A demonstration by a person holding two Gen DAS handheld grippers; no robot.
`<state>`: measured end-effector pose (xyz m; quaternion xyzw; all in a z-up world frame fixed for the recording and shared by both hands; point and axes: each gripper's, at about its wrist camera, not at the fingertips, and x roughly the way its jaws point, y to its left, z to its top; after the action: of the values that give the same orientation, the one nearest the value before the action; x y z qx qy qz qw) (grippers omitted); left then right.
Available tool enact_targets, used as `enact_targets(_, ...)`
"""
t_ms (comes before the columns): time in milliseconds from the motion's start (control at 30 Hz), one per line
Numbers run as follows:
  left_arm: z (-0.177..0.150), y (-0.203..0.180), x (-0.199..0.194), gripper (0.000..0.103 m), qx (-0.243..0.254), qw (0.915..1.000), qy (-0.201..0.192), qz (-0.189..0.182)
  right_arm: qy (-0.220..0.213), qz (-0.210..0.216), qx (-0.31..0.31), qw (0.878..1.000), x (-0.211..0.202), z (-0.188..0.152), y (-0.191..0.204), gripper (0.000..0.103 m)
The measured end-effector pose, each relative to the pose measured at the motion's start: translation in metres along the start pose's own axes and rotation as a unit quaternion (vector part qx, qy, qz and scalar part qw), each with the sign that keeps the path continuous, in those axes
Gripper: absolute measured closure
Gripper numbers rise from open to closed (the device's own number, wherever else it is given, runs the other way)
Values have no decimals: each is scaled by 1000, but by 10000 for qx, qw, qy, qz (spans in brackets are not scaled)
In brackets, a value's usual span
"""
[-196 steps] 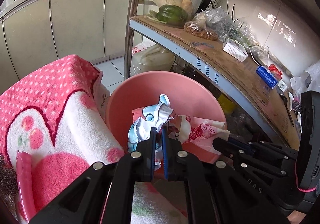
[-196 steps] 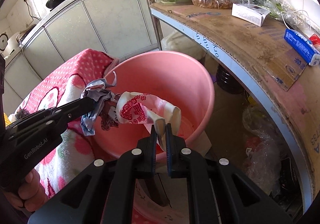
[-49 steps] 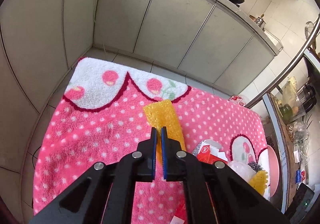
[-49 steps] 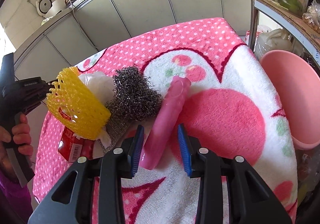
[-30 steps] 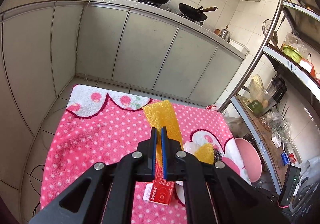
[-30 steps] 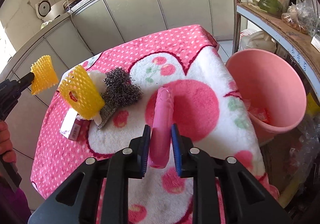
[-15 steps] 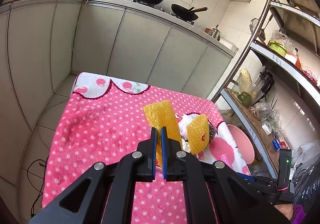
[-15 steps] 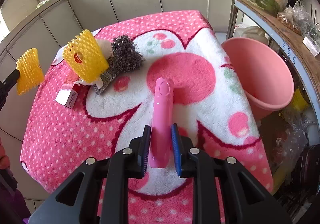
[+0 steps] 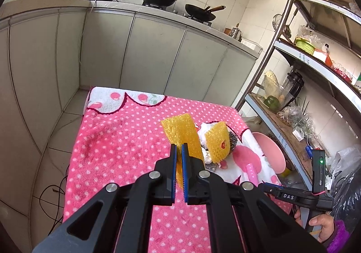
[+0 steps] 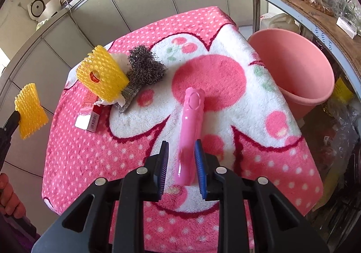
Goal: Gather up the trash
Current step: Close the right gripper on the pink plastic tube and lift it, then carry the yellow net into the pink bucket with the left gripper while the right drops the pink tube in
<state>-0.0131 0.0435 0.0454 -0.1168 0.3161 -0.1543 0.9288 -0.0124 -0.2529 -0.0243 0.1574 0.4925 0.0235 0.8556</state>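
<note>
Fluffy cloth blanket point(image 10: 237, 117); on it, glossy smooth plastic handle point(image 10: 190, 131), rough wiry metal scourer point(image 10: 144, 68), spongy foam netting point(image 10: 101, 74); beside it, matt plastic bucket point(image 10: 293, 68).

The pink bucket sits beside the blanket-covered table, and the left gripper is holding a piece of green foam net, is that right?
Not quite: the foam net in the left gripper is yellow, as the left wrist view shows. The pink bucket does sit beside the table.

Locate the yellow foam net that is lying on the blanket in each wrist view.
Left wrist: the yellow foam net is right of centre, just right of the held yellow piece.
Right wrist: upper left, against the steel-wool scourer.
Shared landmark: the pink bucket at the blanket's edge.
</note>
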Motion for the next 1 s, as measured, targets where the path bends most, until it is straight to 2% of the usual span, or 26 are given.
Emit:
enact_targets(200, -7, -17, -27, 99, -8, 9992, -384, -62, -337, 102, -151, 9993, -48, -4, -2, 79)
enact_targets(333, -5, -23, -41, 99, -147, 9989, -404, -158, -509, 304, -138, 9981, -73, -6, 0, 78)
enact_targets(367, -4, -24, -45, 99, -119, 9989, -431, -139, -549, 367, -132, 9977, -76, -5, 2, 76)
enact_targets(400, -3, -26, -48, 99, -75, 9989, -457, -117, -603, 410, -118, 9973, -78, -4, 3, 69)
enact_targets(467, -2, -30, -54, 99, 9, 9987, -503, -93, -589, 438, -146, 9972, -75, -1, 6, 66)
enact_targets(633, -2, -39, -53, 99, 155, 9983, -555, -10, -178, 391, -156, 9990, -45, 11, 8, 66)
enact_targets(767, -1, -44, -38, 99, 173, 9990, -411, 42, 102, 285, -112, 9995, -18, 15, 2, 66)
enact_targets(900, 0, -52, -23, 99, 242, 9994, -218, 101, 219, 82, -132, 9996, 2, 15, -3, 66)
enact_targets(1000, 0, -62, -18, 99, 382, 9991, -160, 94, 331, 80, -94, 9994, 11, 10, -9, 66)
